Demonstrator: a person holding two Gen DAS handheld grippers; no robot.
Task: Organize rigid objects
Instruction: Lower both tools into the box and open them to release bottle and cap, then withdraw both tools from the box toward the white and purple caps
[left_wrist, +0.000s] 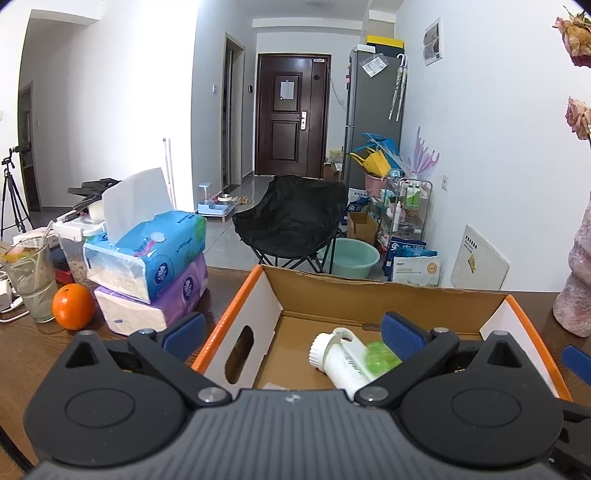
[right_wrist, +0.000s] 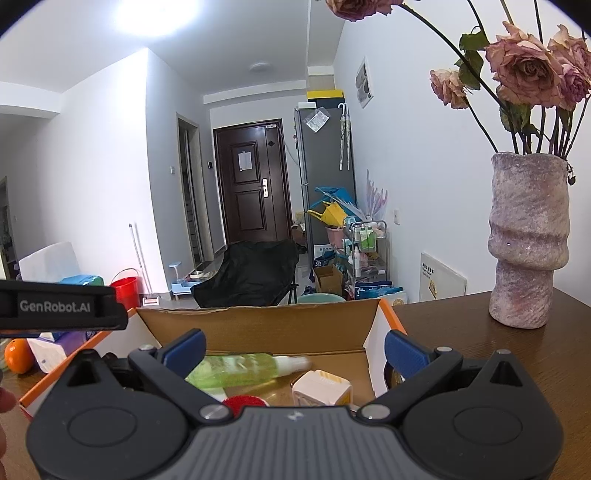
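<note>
A: Nearest us in the left wrist view, our left gripper (left_wrist: 293, 330) has its jaws spread wide and grips nothing. Below it sits the box (left_wrist: 236, 317), cardboard with orange edges, on the table (left_wrist: 29, 347).

B: Inside we see a white ribbed-cap bottle (left_wrist: 340, 360) lying flat, with something knobbly and green (left_wrist: 380, 356) beside it. Lying down, they can't tip. Tissue packs (left_wrist: 147, 266), soft and stacked, an orange (left_wrist: 73, 306) and a glass (left_wrist: 29, 280) stand left, outside the box.

A: In the right wrist view, our right gripper (right_wrist: 293, 350) is likewise fully open and empty, hovering over the same box (right_wrist: 258, 325).

B: We see a clear green bottle (right_wrist: 243, 367) on its side, a squat white carton (right_wrist: 321, 387), and something red and fuzzy (right_wrist: 242, 400). A rough stone-like vase (right_wrist: 528, 240) stands right, well apart. We'd judge the sorting well advanced.
</note>
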